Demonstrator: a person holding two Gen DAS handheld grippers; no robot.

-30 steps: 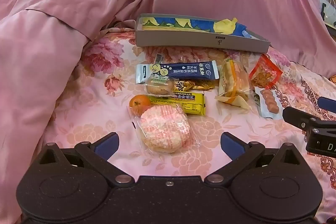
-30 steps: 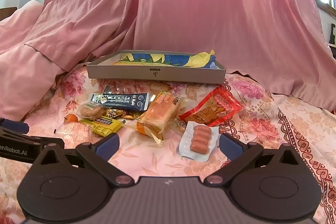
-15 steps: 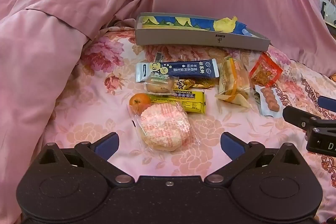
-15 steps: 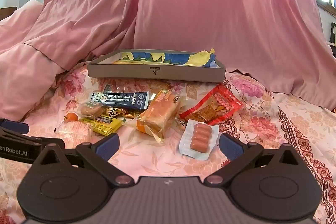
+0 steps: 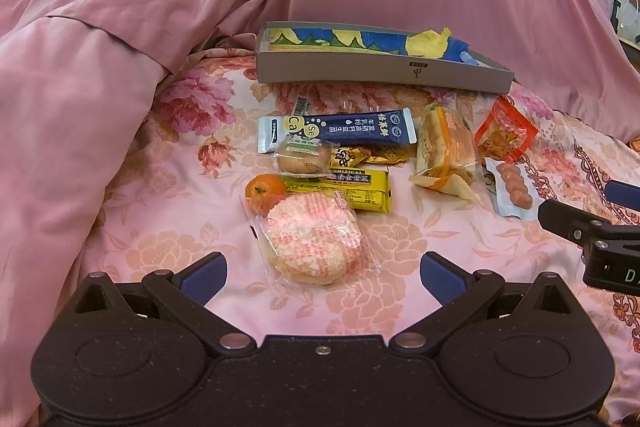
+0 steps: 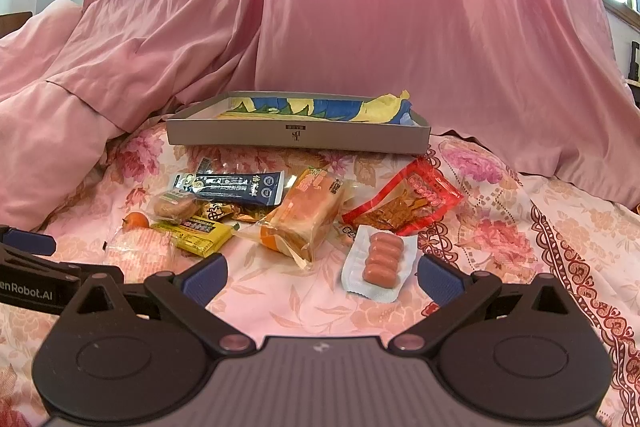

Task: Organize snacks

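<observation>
Snacks lie on a floral bedspread before a shallow grey box (image 5: 384, 73) (image 6: 298, 137) lined with blue and yellow. My left gripper (image 5: 322, 277) is open and empty, just short of a round pink wrapped cake (image 5: 314, 245), with an orange (image 5: 264, 191), yellow bar (image 5: 354, 187) and dark blue sachet (image 5: 338, 133) behind. My right gripper (image 6: 322, 279) is open and empty, close to a sausage pack (image 6: 380, 261), wrapped bread (image 6: 306, 217) and a red packet (image 6: 412, 201).
Pink bedding (image 5: 80, 67) is piled on the left and drapes behind the box (image 6: 380, 7). The right gripper shows at the right edge of the left wrist view (image 5: 592, 227); the left gripper shows at the left edge of the right wrist view (image 6: 36, 275).
Both grippers have eased slightly forward toward the snacks. Nothing has been taken hold of or moved.
</observation>
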